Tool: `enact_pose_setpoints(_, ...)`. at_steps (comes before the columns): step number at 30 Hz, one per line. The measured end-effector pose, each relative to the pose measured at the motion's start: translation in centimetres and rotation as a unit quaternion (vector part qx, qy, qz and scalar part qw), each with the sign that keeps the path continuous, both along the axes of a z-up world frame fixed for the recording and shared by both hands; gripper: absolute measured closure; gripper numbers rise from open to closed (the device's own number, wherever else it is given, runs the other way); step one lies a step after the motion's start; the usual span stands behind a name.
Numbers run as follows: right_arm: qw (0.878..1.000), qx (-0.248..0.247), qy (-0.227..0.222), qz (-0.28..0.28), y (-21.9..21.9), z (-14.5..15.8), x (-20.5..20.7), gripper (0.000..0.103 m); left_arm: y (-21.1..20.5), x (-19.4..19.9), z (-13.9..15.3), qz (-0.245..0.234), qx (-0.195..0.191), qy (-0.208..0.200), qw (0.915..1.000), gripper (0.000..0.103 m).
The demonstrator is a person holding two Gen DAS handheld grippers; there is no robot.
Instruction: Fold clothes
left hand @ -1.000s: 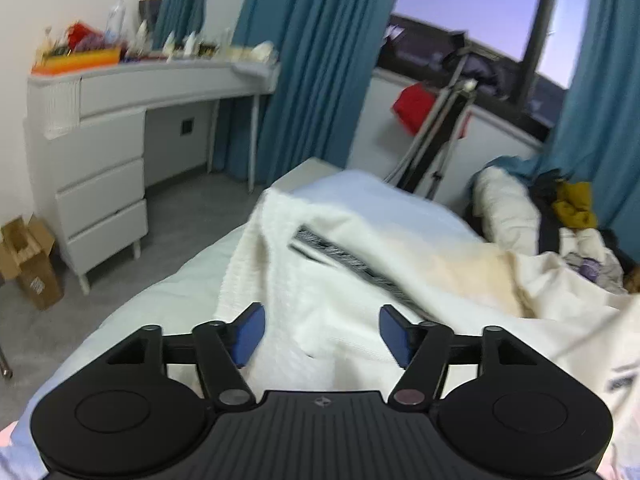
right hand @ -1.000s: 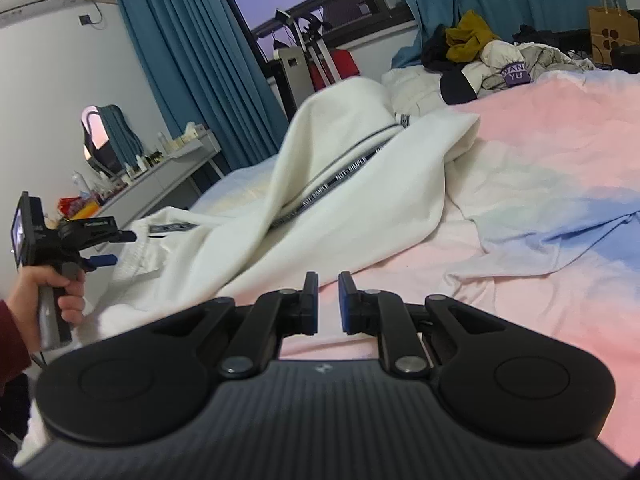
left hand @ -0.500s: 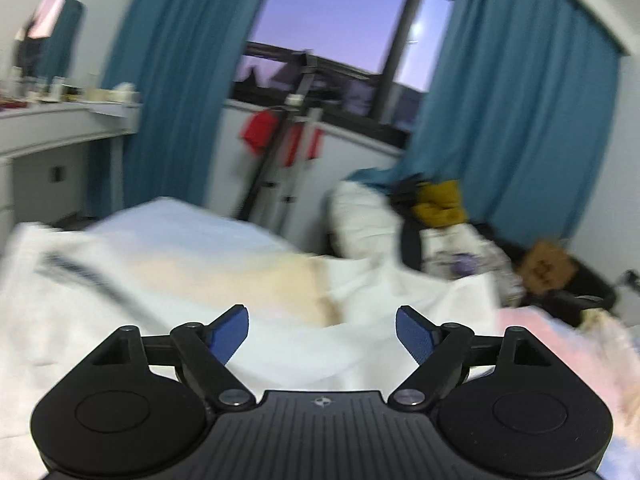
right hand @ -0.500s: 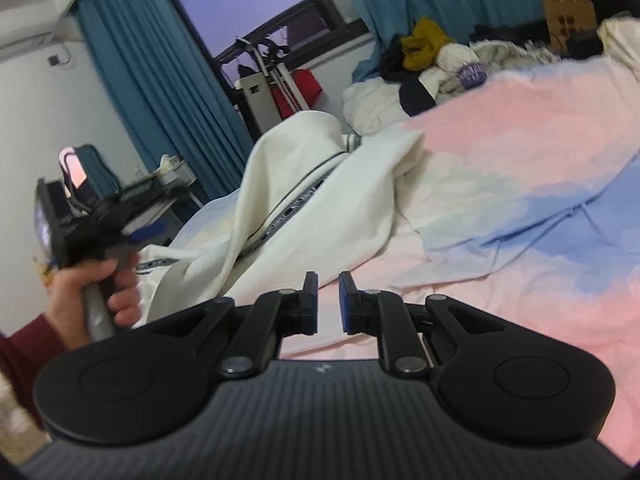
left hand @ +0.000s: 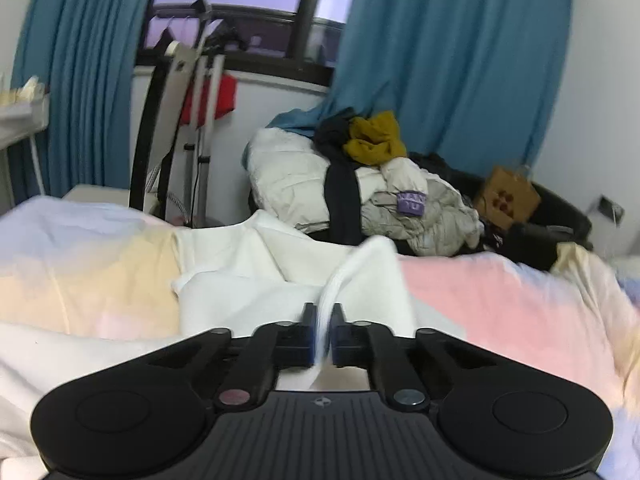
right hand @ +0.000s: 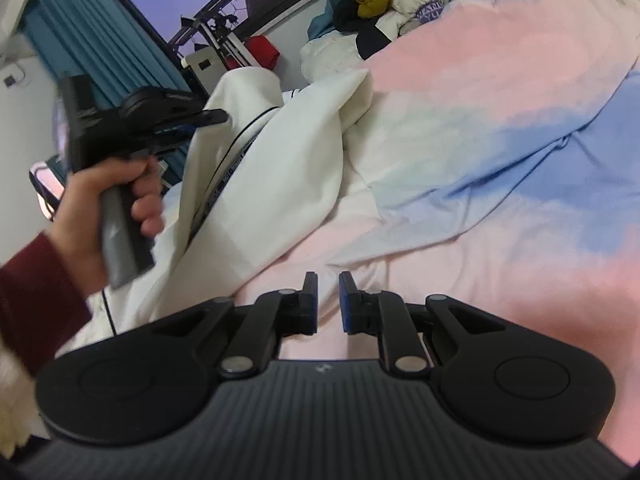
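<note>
A white garment with a black lettered stripe (right hand: 280, 168) lies on the pastel bed sheet (right hand: 500, 128). In the left wrist view my left gripper (left hand: 322, 316) is shut on a fold of the white garment (left hand: 352, 272) and holds it raised off the bed. The right wrist view shows the left gripper (right hand: 212, 118) held in a hand, up at the garment's lifted edge. My right gripper (right hand: 328, 294) is nearly shut with a narrow gap and holds nothing, low over the pink sheet beside the garment's hem.
A heap of clothes (left hand: 376, 184) with a mustard piece lies past the bed's far edge. A stand with a red cloth (left hand: 192, 112) is by the window. Teal curtains (left hand: 452, 68) hang behind. A brown paper bag (left hand: 508, 200) sits at right.
My left gripper swung right from the dresser side and closed from wide open onto the garment fold. My right gripper dropped lower and stayed nearly shut.
</note>
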State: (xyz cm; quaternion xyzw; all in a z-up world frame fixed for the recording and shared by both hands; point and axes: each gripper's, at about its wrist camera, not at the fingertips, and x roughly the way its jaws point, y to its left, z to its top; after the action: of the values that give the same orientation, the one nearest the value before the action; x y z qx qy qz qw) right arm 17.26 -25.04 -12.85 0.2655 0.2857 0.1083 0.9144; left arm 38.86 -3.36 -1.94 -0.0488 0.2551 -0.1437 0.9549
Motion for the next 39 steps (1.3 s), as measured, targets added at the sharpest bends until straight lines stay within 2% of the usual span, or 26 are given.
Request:
enact_pose_setpoints(5,1.0,0.004,0.011,-0.005,-0.4,-0.6,0.6,0.088,-1.1,-8.4,3.1,-0.057,0.013,-0.046,0.9972,0.1)
enact_pose_setpoints(8,1.0,-0.001,-0.005,-0.012,-0.7,0.3,-0.2,0.088,-1.0,-15.1,3.6,-0.097,0.016,-0.058,0.9935,0.1)
enact_pose_setpoints(12,1.0,-0.011,-0.024,-0.015,-0.8,1.5,-1.8,0.088,0.6,-24.7,1.7,-0.113,0.001,-0.049,0.9924,0.1)
enact_pose_setpoints(17,0.999,-0.019,-0.048,0.011,0.2,2.9,-4.0,0.088,3.4,-33.6,-3.5,-0.087,-0.001,-0.039,0.9954,0.1)
enact_pose_setpoints(20,0.997,-0.029,-0.062,0.036,1.3,3.7,-5.1,0.088,4.1,-34.7,-4.8,-0.073,-0.009,-0.023,0.9971,0.1)
enact_pose_setpoints(23,0.995,-0.044,-0.073,0.061,2.6,4.7,-5.6,0.088,5.1,-34.4,-4.9,-0.061,-0.025,-0.01,0.9978,0.1)
enact_pose_setpoints(28,0.989,-0.083,-0.076,0.094,5.1,7.6,-2.2,0.088,7.8,-33.7,-6.1,-0.035,-0.054,0.019,0.9978,0.099)
enact_pose_setpoints(32,0.98,-0.146,-0.067,0.115,8.1,9.3,3.6,0.088,9.8,-32.3,-7.1,-0.023,-0.073,0.044,0.9961,0.099)
enact_pose_setpoints(39,0.969,-0.202,-0.043,0.133,13.8,9.5,16.6,0.068,12.8,-30.5,-9.2,0.003,-0.126,0.076,0.9892,0.099)
